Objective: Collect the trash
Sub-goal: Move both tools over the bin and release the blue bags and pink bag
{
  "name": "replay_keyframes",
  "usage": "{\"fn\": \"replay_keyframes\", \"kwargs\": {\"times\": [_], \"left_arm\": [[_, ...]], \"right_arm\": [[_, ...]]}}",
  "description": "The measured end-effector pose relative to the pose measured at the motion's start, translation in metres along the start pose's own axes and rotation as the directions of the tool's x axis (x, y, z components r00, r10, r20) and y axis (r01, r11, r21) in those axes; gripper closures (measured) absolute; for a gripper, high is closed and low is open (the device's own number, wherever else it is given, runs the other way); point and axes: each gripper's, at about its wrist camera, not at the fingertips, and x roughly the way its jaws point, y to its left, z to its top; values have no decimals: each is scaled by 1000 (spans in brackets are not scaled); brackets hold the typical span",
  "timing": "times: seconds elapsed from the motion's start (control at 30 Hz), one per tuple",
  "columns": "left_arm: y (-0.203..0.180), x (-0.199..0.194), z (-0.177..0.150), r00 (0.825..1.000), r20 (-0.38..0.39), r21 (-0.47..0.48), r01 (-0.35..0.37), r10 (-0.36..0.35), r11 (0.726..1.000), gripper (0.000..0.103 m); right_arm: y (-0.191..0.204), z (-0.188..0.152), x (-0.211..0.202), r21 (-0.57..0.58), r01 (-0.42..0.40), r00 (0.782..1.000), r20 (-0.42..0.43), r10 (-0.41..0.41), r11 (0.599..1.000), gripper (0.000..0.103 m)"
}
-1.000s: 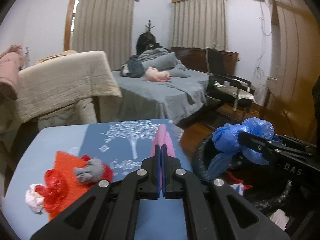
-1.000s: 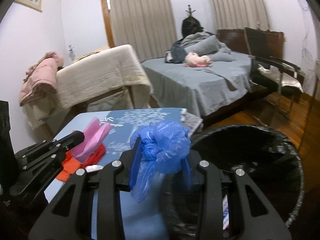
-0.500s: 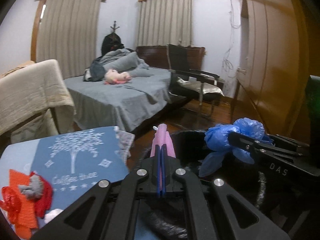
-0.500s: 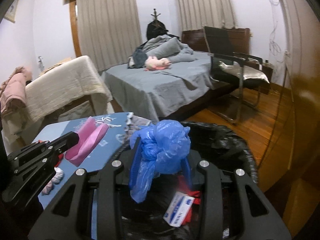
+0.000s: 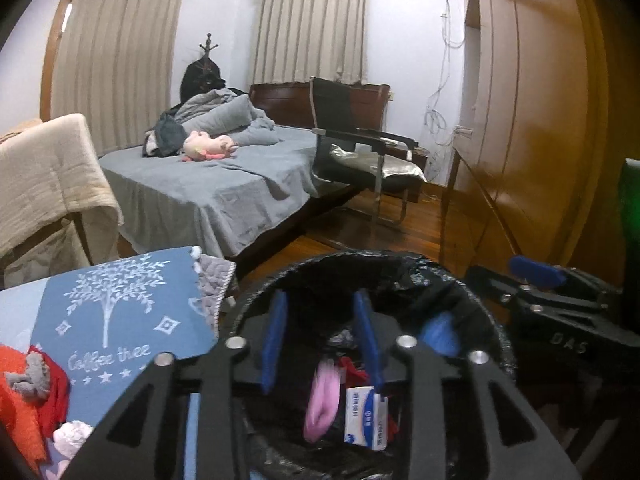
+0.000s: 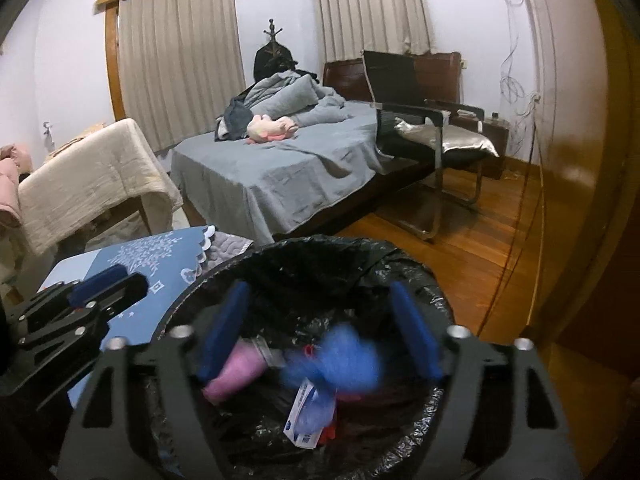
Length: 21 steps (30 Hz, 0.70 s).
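A black-lined trash bin [image 5: 360,264] [image 6: 404,268] sits beside a small blue-clothed table [image 5: 120,320]. My left gripper [image 5: 320,340] is open over the bin; a pink item [image 5: 320,404] lies blurred inside it beside a white box [image 5: 366,416]. My right gripper [image 6: 316,332] is open over the bin too; the blue plastic bag [image 6: 340,360] is blurred in the bin next to the pink item [image 6: 236,376]. The right gripper shows at the right of the left wrist view [image 5: 536,276]. Red, orange and grey scraps [image 5: 28,388] and a pale wad [image 5: 72,436] lie on the table.
A bed with grey sheet [image 5: 224,184] stands behind the table, a black chair [image 5: 360,152] to its right, a wooden wardrobe [image 5: 532,120] at far right. A beige-covered piece of furniture [image 5: 48,176] is at left. The wood floor [image 6: 480,240] surrounds the bin.
Both grippers moved from the table to over the bin and opened. The pink item left my left gripper and the blue bag left my right gripper; both are now in the bin.
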Motion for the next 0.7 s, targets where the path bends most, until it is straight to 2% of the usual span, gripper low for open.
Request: {"fn": "replay_keyframes", "kwargs": {"times": [0.03, 0.1, 0.4, 0.6, 0.7], "left_arm": [[5, -3, 0, 1000, 2, -2, -15, 15, 1000, 63], [13, -9, 0, 999, 8, -11, -39, 40, 999, 52], [65, -57, -8, 981, 40, -65, -187, 190, 980, 23], [107, -93, -24, 952, 27, -105, -299, 303, 948, 18], [130, -110, -37, 932, 13, -126, -358, 363, 925, 18]], "right_arm": [[2, 0, -2, 1, 2, 1000, 10, -2, 1000, 13], [5, 1, -4, 5, 2, 1000, 21, -2, 1000, 8], [52, 4, -4, -20, -90, 996, 13, 90, 996, 6], [102, 1, 0, -66, -171, 985, -13, 170, 983, 6], [127, -3, 2, -83, -209, 978, -28, 208, 974, 6]]}}
